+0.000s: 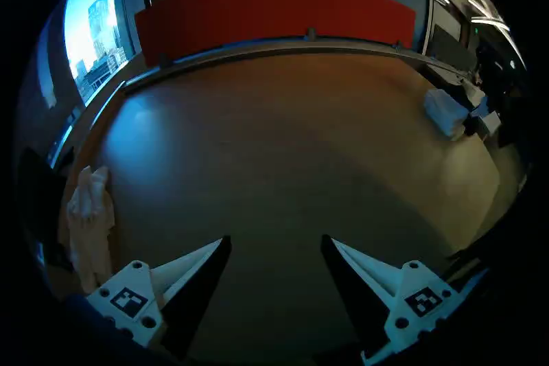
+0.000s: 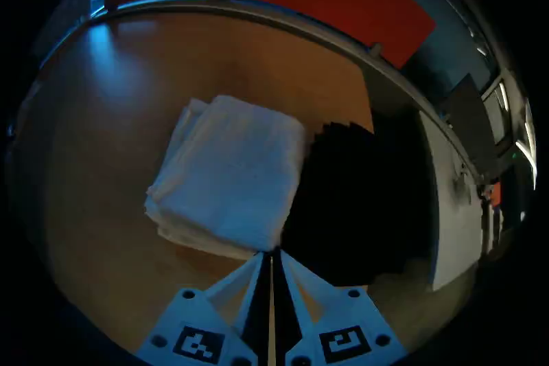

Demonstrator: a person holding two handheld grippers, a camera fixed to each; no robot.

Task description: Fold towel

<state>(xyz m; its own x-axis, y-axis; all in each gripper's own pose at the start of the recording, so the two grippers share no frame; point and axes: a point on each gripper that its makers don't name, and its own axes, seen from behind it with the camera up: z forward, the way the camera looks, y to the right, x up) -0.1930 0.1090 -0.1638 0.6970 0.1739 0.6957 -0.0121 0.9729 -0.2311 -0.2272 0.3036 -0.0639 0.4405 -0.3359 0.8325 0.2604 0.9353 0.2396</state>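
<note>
Finishing looks near: the folded towel (image 2: 230, 177) lies on the bench (image 2: 103, 126), right gripper (image 2: 271, 254) fingers closed at its near edge, left gripper (image 1: 274, 238) fingers open; nudge gently, keeping layers aligned.

Left gripper view low across table (image 1: 274, 160) toward red partition (image 1: 274, 16), right gripper view close above towel (image 2: 230, 174), both sharing table and partition.

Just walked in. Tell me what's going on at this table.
A person is folding a towel with two handheld grippers. The white towel lies folded on the wooden table. The right gripper is shut with its tips at the towel's near edge; whether it pinches cloth is unclear. The left gripper hangs open above the table, holding nothing.
</note>
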